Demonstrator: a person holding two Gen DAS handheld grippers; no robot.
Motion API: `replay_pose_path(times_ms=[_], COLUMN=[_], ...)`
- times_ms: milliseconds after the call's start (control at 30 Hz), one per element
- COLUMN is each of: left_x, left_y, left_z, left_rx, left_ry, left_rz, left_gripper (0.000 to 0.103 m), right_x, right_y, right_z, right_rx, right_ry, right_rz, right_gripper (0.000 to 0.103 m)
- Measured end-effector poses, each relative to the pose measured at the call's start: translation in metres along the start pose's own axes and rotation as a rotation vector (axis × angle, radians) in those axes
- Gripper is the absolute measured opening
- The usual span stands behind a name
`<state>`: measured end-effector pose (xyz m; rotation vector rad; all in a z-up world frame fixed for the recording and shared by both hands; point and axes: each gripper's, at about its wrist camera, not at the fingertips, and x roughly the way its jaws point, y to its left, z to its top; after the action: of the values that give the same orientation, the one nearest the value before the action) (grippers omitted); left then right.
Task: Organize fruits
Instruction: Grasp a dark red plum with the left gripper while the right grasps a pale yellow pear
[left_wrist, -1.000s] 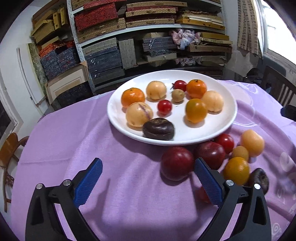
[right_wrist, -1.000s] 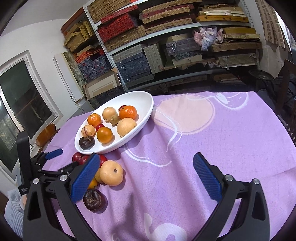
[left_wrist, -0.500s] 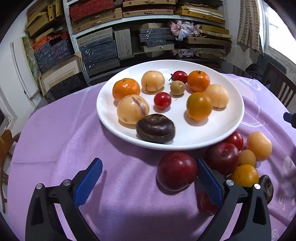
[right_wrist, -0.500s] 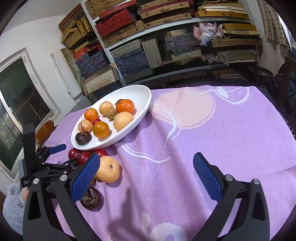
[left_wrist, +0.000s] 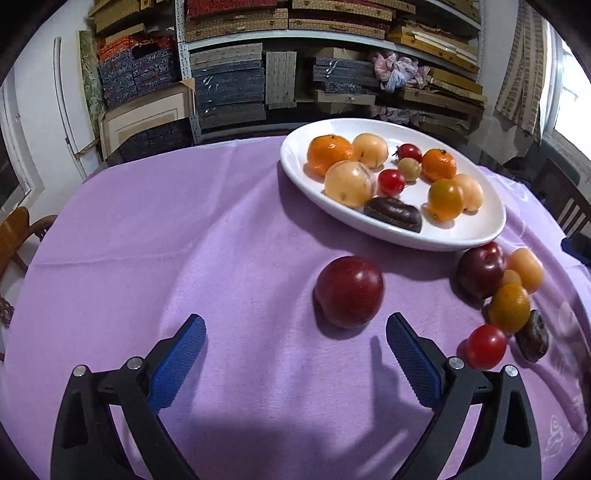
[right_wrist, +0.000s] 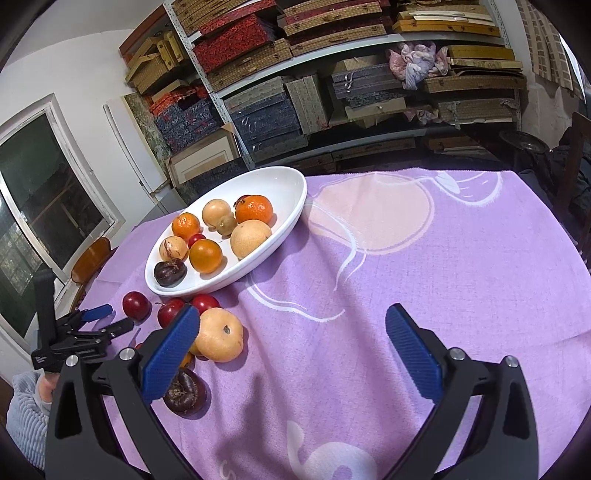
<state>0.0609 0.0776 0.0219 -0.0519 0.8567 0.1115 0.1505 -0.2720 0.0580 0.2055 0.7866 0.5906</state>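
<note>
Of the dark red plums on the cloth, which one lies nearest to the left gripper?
The lone plum, just ahead of the left gripper. It lies apart from the others; the second plum sits farther right, in the cluster beside the white plate.

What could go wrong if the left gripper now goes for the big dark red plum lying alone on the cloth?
1. The dark red plum is round and lies loose on the purple cloth; a push from the open left gripper might roll it away.
2. The small red tomato sits close beside the right finger and might get nudged.
</note>
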Motion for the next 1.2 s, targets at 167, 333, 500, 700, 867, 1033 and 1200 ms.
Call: replay_pose_path(times_ms=[167, 333, 500, 700, 867, 1033, 1200], left_x=[0.01, 0.013, 0.015, 0.017, 0.02, 0.019, 0.018], left_y=[-0.015, -0.022, -0.022, -0.025, -0.024, -0.019, -0.018], left_z=[0.007, 0.006, 0.008, 0.011, 0.012, 0.011, 0.011], left_rx=[0.012, 0.012, 0.002, 0.024, 0.015, -0.002, -0.006], left_ry=[0.029, 0.023, 0.019, 0.015, 0.025, 0.023, 0.023], left_rz=[-0.067, -0.091, -0.112, -0.099, -0.106, -0.126, -0.131], left_gripper=[0.074, 0.06, 0.05, 0.05, 0.04, 0.04, 0.04], right_x=[0.0, -0.002, -0.003, -0.002, 0.004, 0.027, 0.045], right_y=[0.001, 0.006, 0.018, 0.033, 0.066, 0.076, 0.068], right_z=[-0.001, -0.001, -0.004, -0.01, -0.021, -0.028, -0.017], right_rx=[-0.004, -0.033, -0.094, -0.162, -0.319, -0.373, -0.318], right_ry=[-0.004, -0.009, -0.01, 0.008, 0.033, 0.108, 0.148], right_rz=[0.005, 0.016, 0.031, 0.051, 0.026, -0.026, -0.016], right_gripper=[0.099, 0.099, 0.099, 0.099, 0.079, 0.055, 0.048])
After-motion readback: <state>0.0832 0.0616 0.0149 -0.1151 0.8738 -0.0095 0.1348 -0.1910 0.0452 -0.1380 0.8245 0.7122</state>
